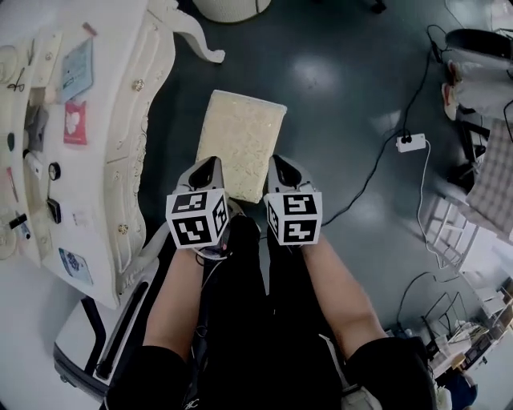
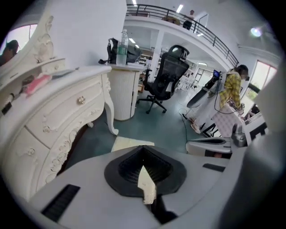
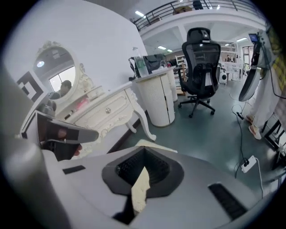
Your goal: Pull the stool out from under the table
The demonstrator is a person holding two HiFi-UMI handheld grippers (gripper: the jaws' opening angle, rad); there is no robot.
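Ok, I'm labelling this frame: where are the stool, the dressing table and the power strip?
stool (image 1: 240, 140), head view, middle of its fuzzy cream seat.
dressing table (image 1: 148, 112), head view, its carved white front.
power strip (image 1: 410, 143), head view, middle of its white body.

Bright, even light falls from ceiling strips (image 2: 179, 8), leaving pale glare patches on the dark floor (image 1: 317, 76) and soft shadow beside the desk (image 1: 152, 120). Both gripper views bulge and darken at the corners. The right gripper (image 3: 144, 155) looms grey and blurred close to its lens.
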